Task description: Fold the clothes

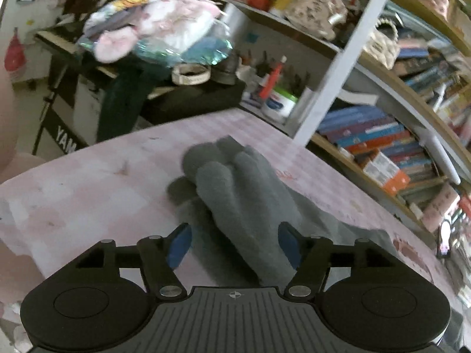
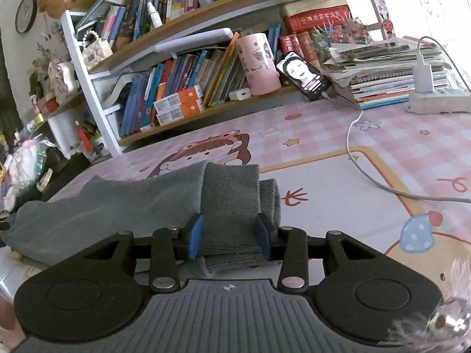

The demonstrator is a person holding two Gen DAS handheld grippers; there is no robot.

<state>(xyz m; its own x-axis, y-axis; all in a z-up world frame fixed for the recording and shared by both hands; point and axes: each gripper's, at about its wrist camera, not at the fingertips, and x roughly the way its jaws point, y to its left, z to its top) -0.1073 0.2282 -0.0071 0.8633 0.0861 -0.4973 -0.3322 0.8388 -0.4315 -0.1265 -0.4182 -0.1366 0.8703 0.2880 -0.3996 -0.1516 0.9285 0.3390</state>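
I'm in a home study or bedroom: crammed bookshelves [image 2: 182, 67], a pink cartoon desk mat [image 2: 338, 153], a phone [image 2: 303, 75] and plush toys [image 1: 153, 26].

The near end of the gray sock [image 2: 229, 206] is hiding under the right gripper [image 2: 229, 236], its far end is running off the left edge, and the shelf things [image 1: 206, 14] behind the table [image 1: 88, 182] are looking too blurry to tell.
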